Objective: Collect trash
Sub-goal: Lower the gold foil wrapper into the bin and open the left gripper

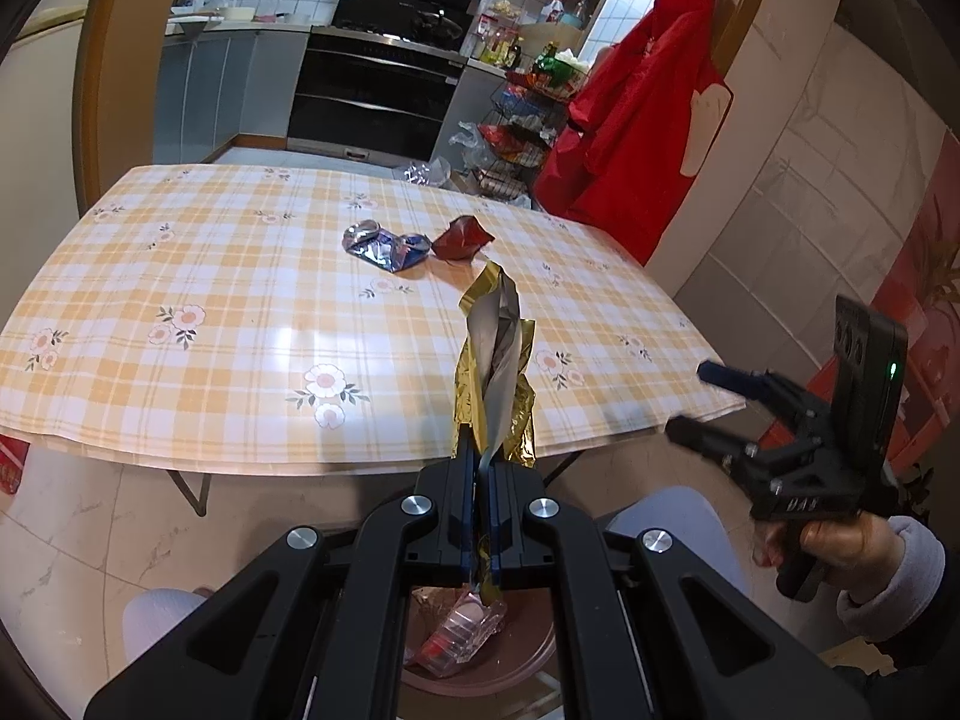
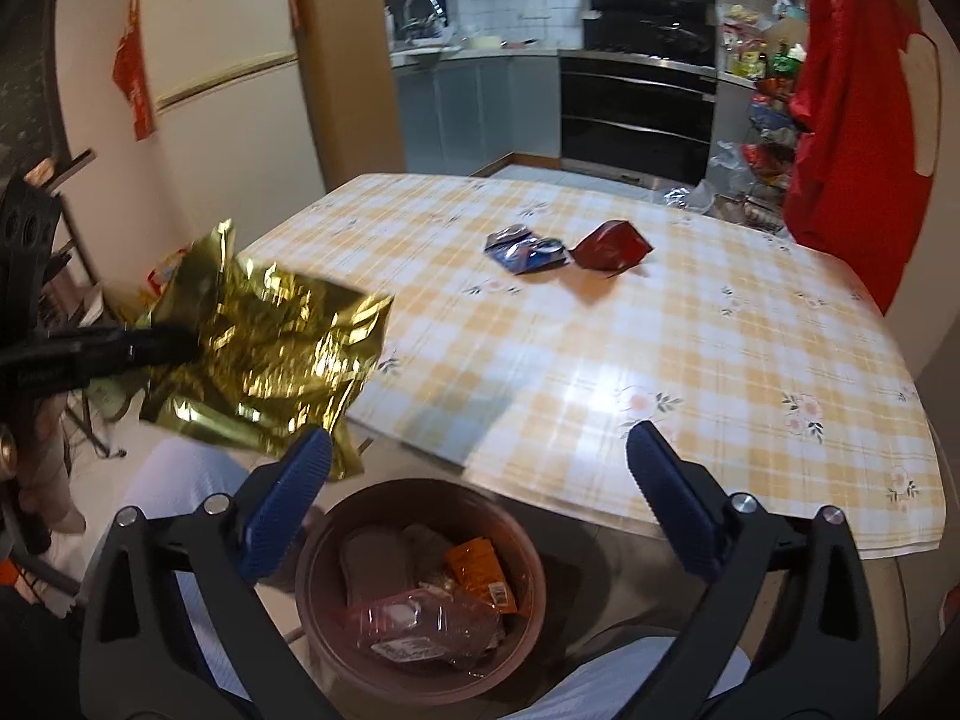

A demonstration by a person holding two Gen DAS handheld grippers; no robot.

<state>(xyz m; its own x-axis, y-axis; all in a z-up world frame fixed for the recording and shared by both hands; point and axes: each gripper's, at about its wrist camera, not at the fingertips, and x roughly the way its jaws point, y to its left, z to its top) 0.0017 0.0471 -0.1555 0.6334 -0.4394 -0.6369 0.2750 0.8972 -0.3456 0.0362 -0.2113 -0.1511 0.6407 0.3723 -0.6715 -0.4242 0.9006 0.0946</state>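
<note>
Gold wrapper sits clamped between left gripper jaws.

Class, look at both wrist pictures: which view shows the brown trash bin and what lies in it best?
The right wrist view: the brown trash bin sits whole between the open right gripper fingers, with a clear plastic package and an orange wrapper inside. In the left wrist view the left gripper hides most of it.

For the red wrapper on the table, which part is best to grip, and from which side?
Probably the raised, puffed middle of the red wrapper, coming down from above with the open right gripper. It lies crumpled on the table, and the blue wrapper sits close on its left, so stay toward the free right side.
</note>
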